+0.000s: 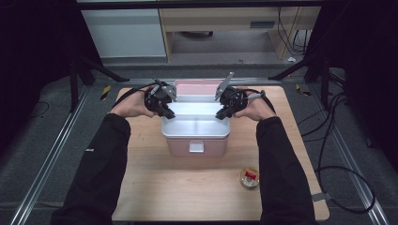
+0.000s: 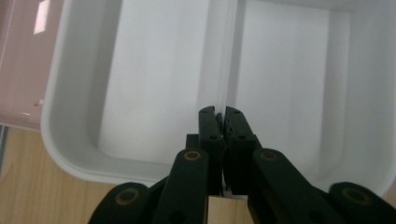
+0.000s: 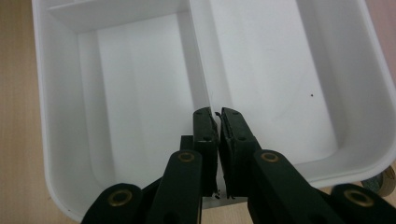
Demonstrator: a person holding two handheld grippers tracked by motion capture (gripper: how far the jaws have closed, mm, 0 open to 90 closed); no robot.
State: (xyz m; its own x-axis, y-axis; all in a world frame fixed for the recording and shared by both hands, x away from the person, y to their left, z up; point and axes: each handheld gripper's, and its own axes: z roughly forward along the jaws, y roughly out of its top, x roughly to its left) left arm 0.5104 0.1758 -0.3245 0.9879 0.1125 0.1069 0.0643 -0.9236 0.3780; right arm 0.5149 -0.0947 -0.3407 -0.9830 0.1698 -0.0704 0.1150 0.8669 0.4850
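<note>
On the wooden table (image 1: 155, 183) sits one pink box (image 1: 197, 146) holding one white tray (image 1: 195, 125) with two compartments and a central divider. Both grippers pinch the tray's ends: left gripper (image 2: 219, 112) and right gripper (image 3: 215, 113), jaws closed. One tape roll (image 1: 249, 177) lies nearby.

No text, number or brand can be read anywhere. The small round tin (image 1: 249, 177) on the wooden table (image 1: 187, 187) carries a red and white label, too small and blurred to make out. The pink box (image 1: 197, 146) has a plain white latch plate on its front with no lettering, and its white tray (image 2: 70, 154) is unmarked.
</note>
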